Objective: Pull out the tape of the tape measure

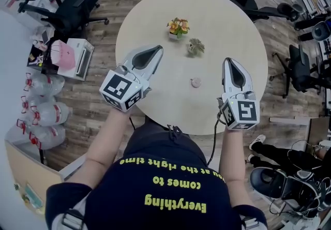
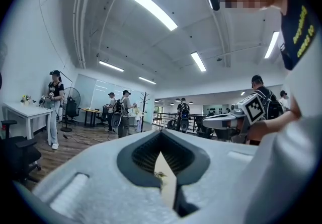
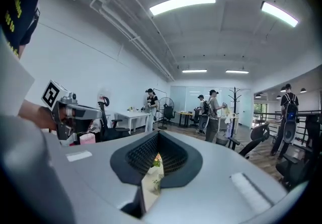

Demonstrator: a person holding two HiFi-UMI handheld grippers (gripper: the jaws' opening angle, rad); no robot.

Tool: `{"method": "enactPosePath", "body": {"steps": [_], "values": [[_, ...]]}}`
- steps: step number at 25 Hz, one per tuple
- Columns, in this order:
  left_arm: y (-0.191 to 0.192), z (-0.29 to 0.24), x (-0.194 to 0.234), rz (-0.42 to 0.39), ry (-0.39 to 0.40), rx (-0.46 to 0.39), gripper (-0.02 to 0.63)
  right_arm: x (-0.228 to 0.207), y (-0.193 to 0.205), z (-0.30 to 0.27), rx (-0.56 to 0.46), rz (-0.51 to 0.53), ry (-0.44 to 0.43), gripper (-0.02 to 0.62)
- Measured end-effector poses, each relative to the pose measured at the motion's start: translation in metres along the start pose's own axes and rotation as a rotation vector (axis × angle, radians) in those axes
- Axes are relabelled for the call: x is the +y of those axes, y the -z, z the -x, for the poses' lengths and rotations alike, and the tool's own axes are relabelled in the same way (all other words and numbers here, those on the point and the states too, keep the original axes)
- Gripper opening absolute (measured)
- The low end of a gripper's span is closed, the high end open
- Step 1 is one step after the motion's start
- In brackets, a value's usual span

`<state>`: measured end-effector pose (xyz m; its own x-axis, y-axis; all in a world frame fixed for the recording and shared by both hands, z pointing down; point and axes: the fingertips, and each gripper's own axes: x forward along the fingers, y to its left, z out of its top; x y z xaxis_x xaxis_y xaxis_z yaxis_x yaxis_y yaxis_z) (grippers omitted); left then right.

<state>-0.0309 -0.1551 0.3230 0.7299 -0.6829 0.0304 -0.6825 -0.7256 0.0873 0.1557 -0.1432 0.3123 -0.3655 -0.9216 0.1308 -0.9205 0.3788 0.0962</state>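
A small round pale-pink case [image 1: 196, 82], apparently the tape measure, lies on the round beige table [image 1: 155, 12] between my two grippers. In the head view my left gripper [image 1: 158, 48] is held above the table's left part, to the left of the case, jaws shut and empty. My right gripper [image 1: 228, 61] hovers to the right of the case, also shut with nothing in it. Both gripper views look level across the office; each shows its jaws closed, the left gripper [image 2: 161, 135] and the right gripper [image 3: 158, 136], with only a sliver of table in the slit.
A small pot of orange and yellow flowers [image 1: 178, 27] and a little greenish plant [image 1: 195, 46] stand on the table's far half. Black office chairs [image 1: 72, 6] ring the table. A pink and white box [image 1: 70, 57] sits on the floor at left. Several people stand in the office background.
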Motion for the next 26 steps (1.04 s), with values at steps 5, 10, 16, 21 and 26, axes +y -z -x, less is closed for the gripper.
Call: {"method": "enactPosePath", "body": {"steps": [5,10,16,21,26], "values": [[-0.008,0.004,0.006,-0.005,-0.037,-0.028,0.002,-0.002,-0.016,0.007,-0.042,0.007,0.018,0.012],[-0.015,0.005,0.012,-0.004,-0.062,-0.044,0.002,-0.01,-0.027,0.015,-0.08,-0.035,0.04,0.012],[-0.021,0.007,0.014,-0.009,-0.082,-0.059,0.002,-0.009,-0.041,0.023,-0.137,-0.065,0.034,0.012],[-0.025,0.01,0.014,-0.01,-0.097,-0.078,0.002,-0.009,-0.043,0.028,-0.143,-0.056,0.053,0.012],[-0.03,0.011,0.011,0.001,-0.092,-0.1,0.002,-0.008,-0.042,0.03,-0.14,-0.046,0.064,0.012]]}}
